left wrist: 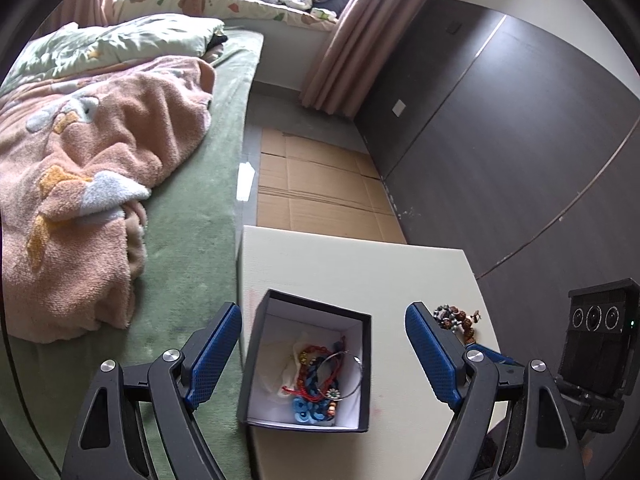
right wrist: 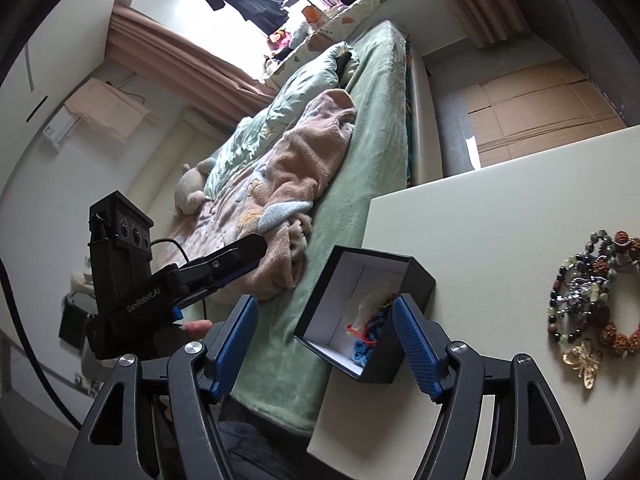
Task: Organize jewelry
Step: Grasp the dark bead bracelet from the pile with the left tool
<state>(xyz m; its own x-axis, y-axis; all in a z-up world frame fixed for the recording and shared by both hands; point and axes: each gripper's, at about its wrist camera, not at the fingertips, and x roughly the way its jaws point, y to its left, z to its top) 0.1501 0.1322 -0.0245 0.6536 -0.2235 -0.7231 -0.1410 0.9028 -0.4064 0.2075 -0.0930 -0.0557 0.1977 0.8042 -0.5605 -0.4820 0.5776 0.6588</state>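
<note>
A dark open box with a white lining stands on the cream table. In it lie a red cord bracelet, a blue braided one, a metal ring and blue pieces. My left gripper is open and empty, its fingers either side of the box. A pile of beaded bracelets lies on the table to the right. In the right wrist view the box sits ahead of my open, empty right gripper; the beaded bracelets and a gold butterfly piece lie to the right.
A bed with a green cover and a pink blanket lies left of the table. Cardboard covers the floor beyond. A dark wall is on the right. The left gripper's body shows in the right wrist view.
</note>
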